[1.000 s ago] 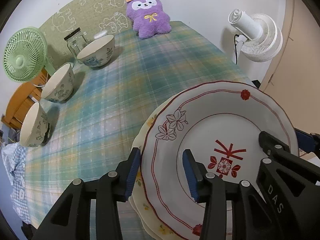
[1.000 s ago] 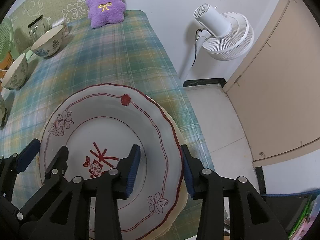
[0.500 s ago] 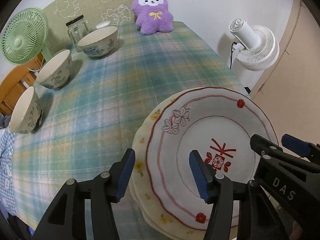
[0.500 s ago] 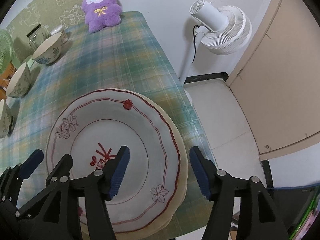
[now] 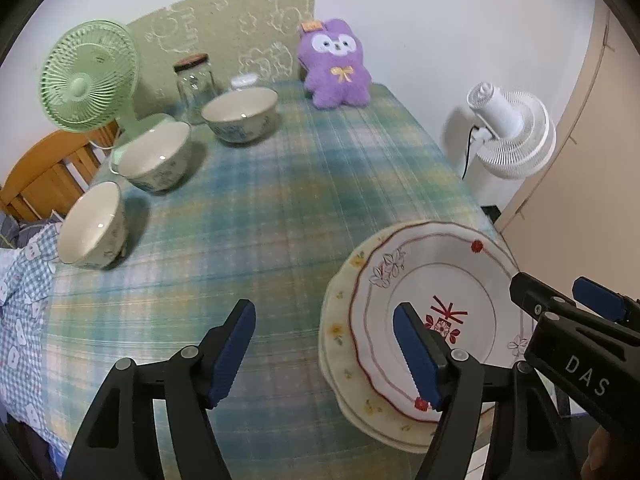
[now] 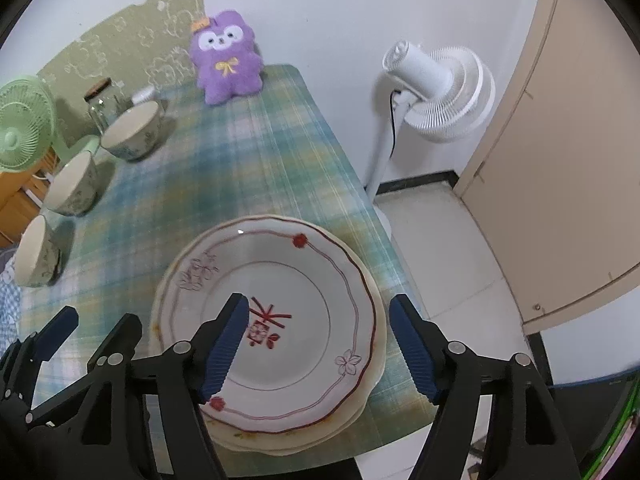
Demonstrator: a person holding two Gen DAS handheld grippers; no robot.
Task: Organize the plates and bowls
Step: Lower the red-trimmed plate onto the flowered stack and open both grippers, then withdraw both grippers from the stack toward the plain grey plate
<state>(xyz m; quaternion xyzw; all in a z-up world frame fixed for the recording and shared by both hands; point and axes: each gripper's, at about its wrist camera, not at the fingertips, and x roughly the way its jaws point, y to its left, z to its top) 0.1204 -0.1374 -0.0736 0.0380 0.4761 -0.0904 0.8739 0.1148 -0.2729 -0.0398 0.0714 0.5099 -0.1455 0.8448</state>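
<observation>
A white plate with red trim (image 5: 436, 312) (image 6: 276, 320) lies on top of a stack of cream plates (image 5: 340, 344) (image 6: 372, 376) at the near right corner of the plaid table. Three bowls stand along the table's left side: a near one (image 5: 90, 226) (image 6: 34, 252), a middle one (image 5: 154, 156) (image 6: 72, 184) and a far one (image 5: 240, 114) (image 6: 132, 130). My left gripper (image 5: 324, 352) is open and empty, raised above the stack's left edge. My right gripper (image 6: 316, 344) is open and empty, raised above the stack's right edge.
A purple plush toy (image 5: 336, 66), a glass jar (image 5: 194, 84) and a green desk fan (image 5: 88, 76) stand at the table's far end. A white floor fan (image 6: 436, 96) stands right of the table. A wooden chair (image 5: 44, 176) is at the left.
Both grippers have opened wide, letting go of the red-trimmed plate's rim, and pulled up and back. The plate now rests on the stack.
</observation>
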